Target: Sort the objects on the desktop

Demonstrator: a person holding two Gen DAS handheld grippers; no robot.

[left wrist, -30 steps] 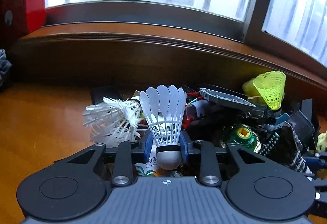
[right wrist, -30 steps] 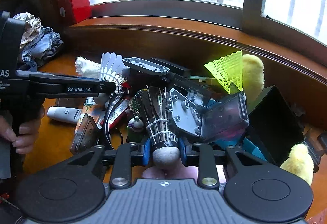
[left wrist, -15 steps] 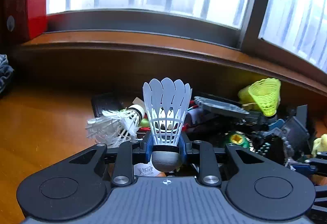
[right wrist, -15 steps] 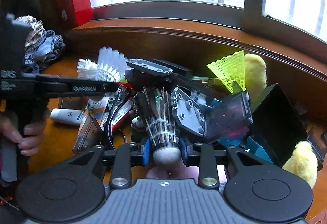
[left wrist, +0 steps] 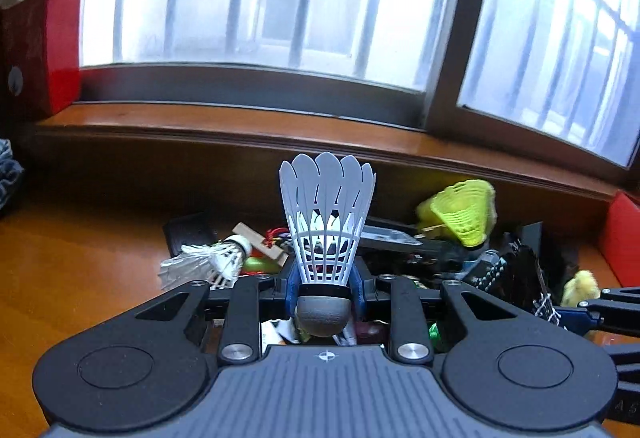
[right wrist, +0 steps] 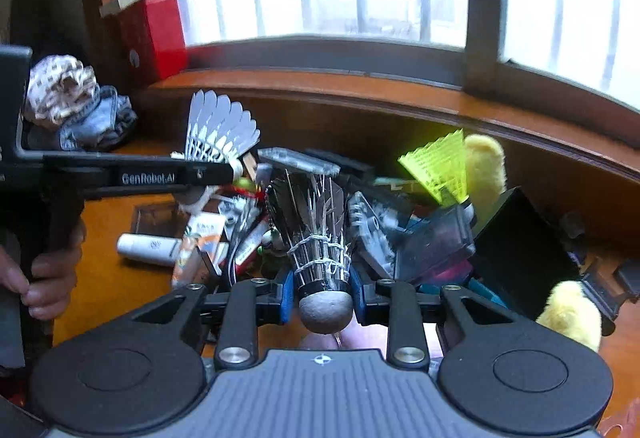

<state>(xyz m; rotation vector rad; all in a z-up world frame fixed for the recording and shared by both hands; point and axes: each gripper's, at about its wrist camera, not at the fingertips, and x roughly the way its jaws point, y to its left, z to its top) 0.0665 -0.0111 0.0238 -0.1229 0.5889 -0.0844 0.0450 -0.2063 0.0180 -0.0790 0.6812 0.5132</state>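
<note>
At the lower centre of the left wrist view, your left gripper (left wrist: 325,292) is clamped on a white plastic shuttlecock (left wrist: 327,222), blue pads pinching the dark band just above its rounded grey cork, skirt pointing up and away. Lower centre of the right wrist view: your right gripper (right wrist: 323,296) grips a dark feathered shuttlecock (right wrist: 316,234) the same way, its black quills ragged and bound with white thread. Both shuttlecocks sit clear above the clutter pile (right wrist: 360,222) on the wooden desk (left wrist: 80,270), so the step in hand reads as carrying two picked items off toward their group. No bin or sorted spot shows, so the next move calls for choosing a bare patch of desk, probably the open wood at left of frame, and setting both down without crushing skirts. Left behind: a frayed white feather shuttlecock (left wrist: 208,262) lying on its side at the pile's left edge, and a neon-yellow mesh shuttlecock (left wrist: 460,214) tilted at right. The plastic skirt is a springy lattice; the feathers are brittle. Keep the hold on the corks.
</note>
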